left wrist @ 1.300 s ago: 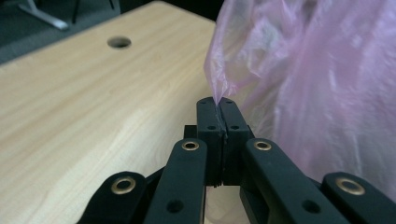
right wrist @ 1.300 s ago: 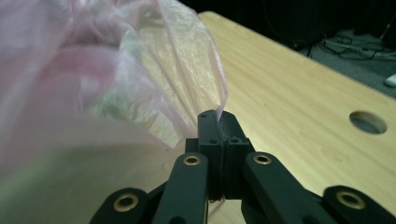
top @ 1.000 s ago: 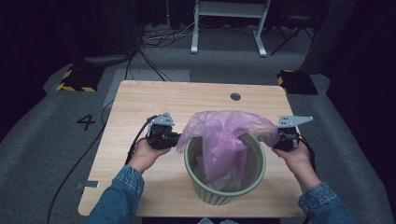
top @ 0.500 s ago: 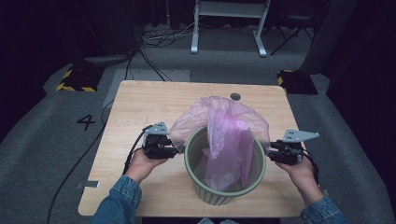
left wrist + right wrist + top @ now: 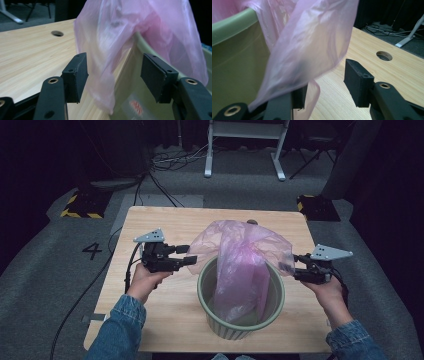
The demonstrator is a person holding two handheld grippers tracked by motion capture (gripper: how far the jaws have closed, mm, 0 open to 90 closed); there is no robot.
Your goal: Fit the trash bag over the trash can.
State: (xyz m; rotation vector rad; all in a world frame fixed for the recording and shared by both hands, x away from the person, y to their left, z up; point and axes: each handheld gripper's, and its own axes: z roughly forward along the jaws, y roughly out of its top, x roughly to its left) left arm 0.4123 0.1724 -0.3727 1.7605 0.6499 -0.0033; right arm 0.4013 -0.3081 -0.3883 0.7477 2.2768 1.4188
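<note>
A pale green bin [image 5: 240,320] stands on the wooden table [image 5: 165,225], near its front edge. A thin pink plastic bag [image 5: 240,255] sits in it, billowing above the rim. My left gripper [image 5: 187,256] is at the bin's left side, its jaws just opened. In the left gripper view the bag [image 5: 140,22] hangs loose between the open left gripper [image 5: 115,72], beside the bin's wall [image 5: 130,82]. My right gripper [image 5: 290,267] is at the bin's right, its jaws also just opened. In the right gripper view the bag [image 5: 312,42] drapes over one jaw of the open right gripper [image 5: 328,87].
A round cable hole [image 5: 384,55] lies in the tabletop beyond the bin. Behind the table are a white desk frame [image 5: 245,145], floor cables [image 5: 165,165] and yellow-black striped blocks [image 5: 80,205]. A "4" [image 5: 92,251] marks the floor at left.
Both grippers held the bag's edges stretched over the bin a second ago. Their jaws have since opened and released it. The bag now slumps over the rim on both sides.
</note>
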